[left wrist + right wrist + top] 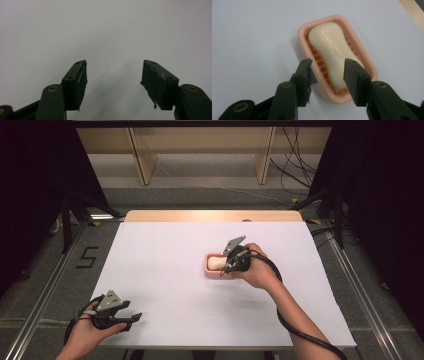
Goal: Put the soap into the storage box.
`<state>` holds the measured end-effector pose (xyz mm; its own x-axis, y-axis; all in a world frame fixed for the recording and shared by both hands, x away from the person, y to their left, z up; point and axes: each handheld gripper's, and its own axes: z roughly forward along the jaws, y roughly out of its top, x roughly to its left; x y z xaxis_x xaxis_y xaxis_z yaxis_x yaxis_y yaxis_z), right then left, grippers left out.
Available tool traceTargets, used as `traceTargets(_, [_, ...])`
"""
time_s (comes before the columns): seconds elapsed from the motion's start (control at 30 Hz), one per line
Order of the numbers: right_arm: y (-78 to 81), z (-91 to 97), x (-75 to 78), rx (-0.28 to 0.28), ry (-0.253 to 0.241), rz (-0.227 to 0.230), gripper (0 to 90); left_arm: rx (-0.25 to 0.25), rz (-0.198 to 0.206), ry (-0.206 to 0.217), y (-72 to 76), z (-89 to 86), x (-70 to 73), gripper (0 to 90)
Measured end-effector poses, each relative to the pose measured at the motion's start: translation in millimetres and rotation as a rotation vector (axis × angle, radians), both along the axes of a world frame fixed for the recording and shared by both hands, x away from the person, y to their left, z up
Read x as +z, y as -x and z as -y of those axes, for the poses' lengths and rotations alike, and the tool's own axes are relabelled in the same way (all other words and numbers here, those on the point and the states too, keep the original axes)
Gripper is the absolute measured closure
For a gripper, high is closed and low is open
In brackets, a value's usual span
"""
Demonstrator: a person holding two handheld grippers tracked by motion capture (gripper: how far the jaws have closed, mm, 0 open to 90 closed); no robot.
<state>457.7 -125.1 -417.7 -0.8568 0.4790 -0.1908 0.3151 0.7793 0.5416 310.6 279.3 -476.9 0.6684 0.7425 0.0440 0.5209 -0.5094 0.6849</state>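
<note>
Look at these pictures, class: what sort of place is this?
Probably a lab recording booth: a white-covered table walled by black curtains, loose cables on the floor behind, and a handheld gripper over soap.

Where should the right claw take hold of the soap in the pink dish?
Probably across the soap's narrow waist, coming down from above. The bar lies flat in the dish with the rim close around it, so its ends are hard to reach. The right claw already stands over its near end, jaws apart on either side.

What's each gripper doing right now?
Left gripper: open, nothing between its jaws.
Right gripper: open over the soap in its pink dish, no grip.
</note>
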Motion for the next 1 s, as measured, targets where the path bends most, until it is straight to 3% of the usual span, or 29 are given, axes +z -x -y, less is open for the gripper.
traceTargets(0.07, [3.5,3.6,-1.4,0.006,-0.002,0.015,60.1,0.003,0.001,0.005,0.1,0.6,-0.3,36.5])
traceTargets(0.1, [15.1,11.7,-3.5,-0.025,-0.021,0.007,64.0,-0.008,-0.003,-0.011,-0.2,0.0,0.0,36.5])
traceTargets(0.2, [28.0,21.0,-6.7,-0.065,-0.043,0.012,65.8,0.002,-0.012,-0.028,-0.2,0.5,-0.7,36.5])
traceTargets(0.23, [33.1,24.0,-7.0,-0.075,-0.051,-0.008,66.8,0.015,-0.002,0.009,0.0,2.5,-2.3,36.5])
traceTargets(0.27, [33.1,24.0,-7.0,-0.075,-0.051,-0.008,66.8,0.015,-0.002,0.009,0.0,2.5,-2.3,36.5])
traceTargets(0.3, [36.6,27.2,-8.9,-0.074,-0.044,0.013,67.5,0.030,0.007,0.029,0.3,3.7,-3.3,36.5])
traceTargets(0.33, [46.3,31.9,-11.0,-0.095,-0.059,0.003,68.6,-0.006,-0.007,-0.017,-0.3,0.6,-1.1,36.5])
traceTargets(0.4, [52.2,36.8,-11.6,-0.106,-0.051,0.010,69.3,-0.001,-0.007,-0.009,-0.2,1.1,-1.6,36.5])
traceTargets(0.47, [55.9,38.8,-12.6,-0.112,-0.066,-0.007,69.7,-0.002,-0.007,-0.010,-0.1,1.0,-1.5,36.5])
traceTargets(0.5, [64.7,42.3,-15.7,-0.125,-0.076,-0.043,69.9,-0.009,-0.009,-0.023,-0.5,0.1,-1.2,36.5])
traceTargets(0.53, [66.0,45.3,-16.3,-0.109,-0.060,-0.034,70.0,-0.011,-0.010,-0.026,-0.5,-0.1,-1.1,36.5])
traceTargets(0.63, [74.6,47.8,-20.0,-0.128,-0.067,-0.054,70.0,-0.010,-0.011,-0.025,-0.5,0.0,-1.3,36.5])
traceTargets(0.67, [82.1,52.6,-24.0,-0.130,-0.070,-0.054,69.6,0.007,-0.012,0.000,0.1,1.9,-2.3,36.5])
traceTargets(0.7, [86.4,52.7,-25.1,-0.149,-0.078,-0.076,69.2,0.007,-0.008,-0.001,0.2,2.1,-2.7,36.5])
traceTargets(0.73, [89.8,54.3,-28.5,-0.149,-0.090,-0.060,68.9,0.007,-0.008,-0.001,0.2,2.1,-2.7,36.5])
traceTargets(0.93, [109.4,68.3,-37.4,-0.191,-0.147,-0.065,63.3,0.008,-0.007,-0.008,0.0,2.2,-2.7,36.5])
traceTargets(1.0, [113.7,73.4,-40.6,-0.226,-0.195,-0.048,61.6,0.008,-0.011,-0.005,0.4,2.3,-2.2,36.5])
